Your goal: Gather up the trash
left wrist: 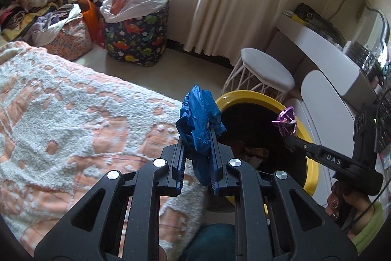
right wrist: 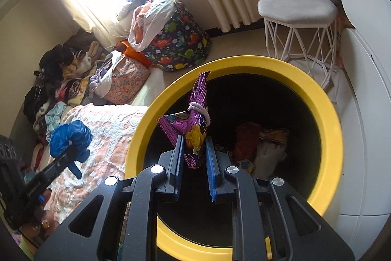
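Overhead: right tool [right wrist: 194, 138] pinches glossy purple foil wrapper [right wrist: 195, 114] above round yellow-rimmed bin [right wrist: 327, 114]; left tool [left wrist: 198, 138] clamps crinkled blue plastic [left wrist: 199, 119].

The near part of the yellow bin [right wrist: 234, 65] rim is hidden behind the right gripper [right wrist: 194, 138]. Deep inside this bin the trash [right wrist: 259, 141] lies in shadow, too dark to identify. Beside the bin, the white desk [right wrist: 361, 89] is cut by the picture's edge.

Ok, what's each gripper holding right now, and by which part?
The left gripper pinches a crumpled blue plastic bag around its middle. The right gripper grips a purple snack wrapper by its lower end.
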